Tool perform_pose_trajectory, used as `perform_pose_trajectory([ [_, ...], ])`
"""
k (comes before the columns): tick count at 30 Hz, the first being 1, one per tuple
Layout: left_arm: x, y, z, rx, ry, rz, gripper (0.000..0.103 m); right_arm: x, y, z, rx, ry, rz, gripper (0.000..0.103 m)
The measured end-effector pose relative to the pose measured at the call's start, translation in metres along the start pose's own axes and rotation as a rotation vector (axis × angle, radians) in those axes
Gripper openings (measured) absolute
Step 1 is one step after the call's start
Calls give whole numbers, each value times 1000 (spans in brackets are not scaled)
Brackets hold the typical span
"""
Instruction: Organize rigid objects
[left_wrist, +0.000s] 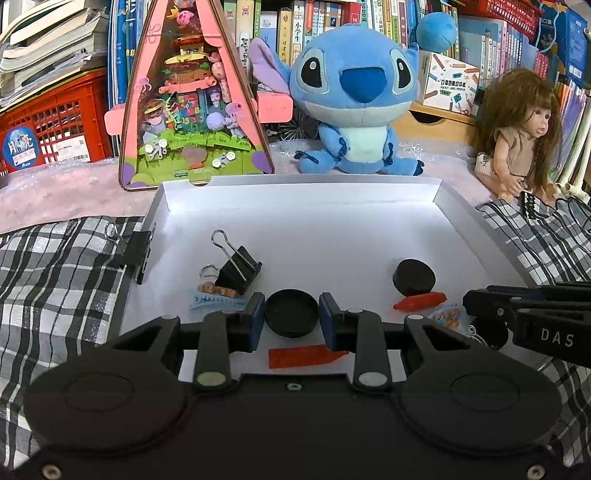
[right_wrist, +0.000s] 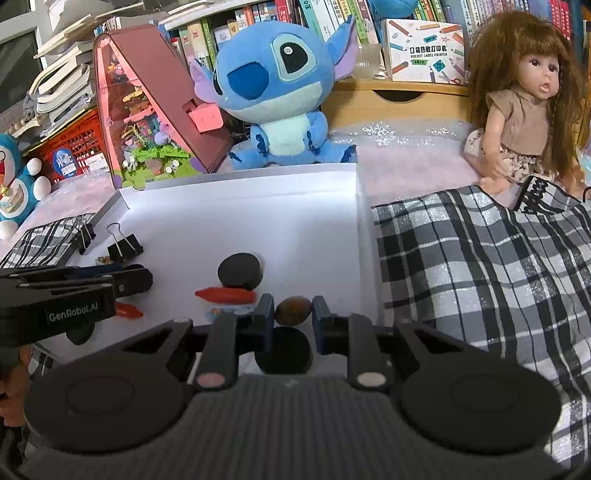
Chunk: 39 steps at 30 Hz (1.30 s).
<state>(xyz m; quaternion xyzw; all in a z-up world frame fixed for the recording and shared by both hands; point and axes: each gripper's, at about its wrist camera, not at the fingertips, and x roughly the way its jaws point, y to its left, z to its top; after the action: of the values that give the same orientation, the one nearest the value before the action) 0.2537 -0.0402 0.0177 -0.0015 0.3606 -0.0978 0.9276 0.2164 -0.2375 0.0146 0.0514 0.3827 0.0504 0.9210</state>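
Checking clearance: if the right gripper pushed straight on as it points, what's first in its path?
Holding a brown oval stone, the right gripper would probably meet the white tray floor; depth is unclear.

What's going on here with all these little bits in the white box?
A person is sorting small hard things in a shallow white tray, using hand-held tongs in each hand. The left tongs grip a round black lid. The right tongs are closed on a small brown oval piece. A binder clip, another black lid and an orange stick lie loose in the tray.
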Motion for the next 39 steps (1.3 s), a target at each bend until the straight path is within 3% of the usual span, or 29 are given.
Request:
perform_pose_trajectory([
  [7,-2,-1,-1,6,-4,1,31,1,-1,-1,4,-4,1,30],
  [11,-8,-3,-2,12,-17,-8,44,-4,0,-2,2,-24,6,32],
  [14,-16,-6,-3,19,-38,-10,51,-9,2,-2,-4,-40,4,45],
  [21,-37,-9,-8,35,-74,-9,68,-27,14,-6,-52,-105,-27,61],
  [28,-66,-9,-24,30,-130,30,74,-48,19,-13,-54,-174,-41,76],
  [39,-114,-10,-53,35,-178,12,80,-81,26,-37,-37,-255,-62,86],
])
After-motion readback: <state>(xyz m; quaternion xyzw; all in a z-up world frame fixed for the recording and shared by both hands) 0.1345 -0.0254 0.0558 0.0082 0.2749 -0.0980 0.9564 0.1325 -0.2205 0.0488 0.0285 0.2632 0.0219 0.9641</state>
